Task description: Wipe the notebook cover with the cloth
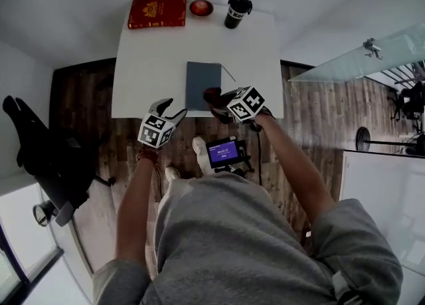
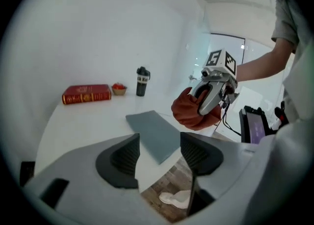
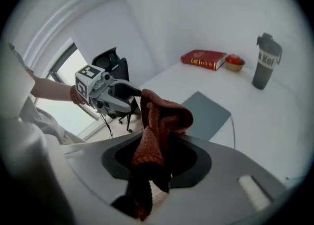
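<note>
Two hand-held grippers reach out over the near edge of the plain white worktop (image 1: 151,58).

On the left, the left hand-held gripper (image 1: 169,112) sits low by that near edge. Its jaws are spread wide, with nothing between them, only the worktop's edge and the wooden floor below. The left arm goes almost straight forward, bare from the grey sleeve down.

Next comes the flat grey-blue notebook (image 1: 202,84). It lies shut in the middle of the worktop, close to the near edge. It looks thin and light, and the worktop looks smooth. So the notebook may slide when it is rubbed. I think the empty left hand-held gripper could press on the notebook's left edge to keep it still.

Right beside the notebook's near right corner is the rust-red woven cloth (image 3: 162,116). The right hand-held gripper (image 1: 219,104) has its jaws squeezed on the cloth's lower part. The rest of the cloth stands up in a floppy bunch. It looks soft and light, so it will bend and fold while wiping. I think a loose fold should be pushed flat on the cover. The cloth seems to hang just above the worktop, not yet on the cover. The right arm bends in toward the middle.
</note>
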Demonstrator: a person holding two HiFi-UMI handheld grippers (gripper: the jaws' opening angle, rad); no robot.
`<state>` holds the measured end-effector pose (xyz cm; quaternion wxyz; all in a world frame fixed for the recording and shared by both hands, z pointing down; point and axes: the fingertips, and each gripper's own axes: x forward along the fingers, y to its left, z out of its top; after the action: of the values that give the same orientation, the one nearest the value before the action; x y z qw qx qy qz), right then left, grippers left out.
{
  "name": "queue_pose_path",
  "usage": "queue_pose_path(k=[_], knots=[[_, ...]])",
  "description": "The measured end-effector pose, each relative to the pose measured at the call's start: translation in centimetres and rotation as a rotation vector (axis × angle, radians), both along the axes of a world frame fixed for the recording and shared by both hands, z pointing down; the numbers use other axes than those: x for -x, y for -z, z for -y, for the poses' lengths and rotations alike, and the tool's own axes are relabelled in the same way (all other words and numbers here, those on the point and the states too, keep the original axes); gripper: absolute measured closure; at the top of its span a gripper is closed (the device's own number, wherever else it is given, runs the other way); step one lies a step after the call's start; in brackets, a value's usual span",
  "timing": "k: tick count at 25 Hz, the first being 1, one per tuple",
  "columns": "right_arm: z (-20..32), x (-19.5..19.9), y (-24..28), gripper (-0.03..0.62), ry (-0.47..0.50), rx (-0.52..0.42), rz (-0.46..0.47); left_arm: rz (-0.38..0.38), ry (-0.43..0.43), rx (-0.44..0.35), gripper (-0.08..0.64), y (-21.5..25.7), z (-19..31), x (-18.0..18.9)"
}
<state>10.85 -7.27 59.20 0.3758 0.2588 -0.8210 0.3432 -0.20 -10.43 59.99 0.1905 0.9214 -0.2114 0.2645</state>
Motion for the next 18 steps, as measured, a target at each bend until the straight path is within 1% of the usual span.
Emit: queue_pose_path(k=[3, 6, 9, 12, 15, 18], knots=[[2.3, 1.8, 5.8, 0.453, -0.090, -0.134, 0.061, -0.093, -0.013, -0.122, 0.308, 6.0, 2.4, -0.2], [3.0, 4.2, 12.2, 0.453, -0.181, -0.226, 0.145, -0.232, -0.001, -0.210, 0.307, 13.2, 3.3, -0.4], [2.8, 6.8, 18.9, 0.451, -0.206, -0.360, 0.225, -0.361, 0.024, -0.312, 0.311, 20.6, 3.3, 0.0], [2.2, 8.0, 23.9, 0.451, -0.242, -0.497, 0.229, -0.471, 0.066, -0.410, 0.325, 26.6, 2.4, 0.7], [1.6, 8.2, 27.7, 0.449, -0.323, -0.612, 0.229, -0.537, 0.094, -0.505, 0.340, 30.9, 0.9, 1.9], [0.5, 8.4, 30.6, 0.449, -0.414, -0.750, 0.211, -0.557, 0.102, -0.580, 0.357, 33.4, -1.2, 3.5]])
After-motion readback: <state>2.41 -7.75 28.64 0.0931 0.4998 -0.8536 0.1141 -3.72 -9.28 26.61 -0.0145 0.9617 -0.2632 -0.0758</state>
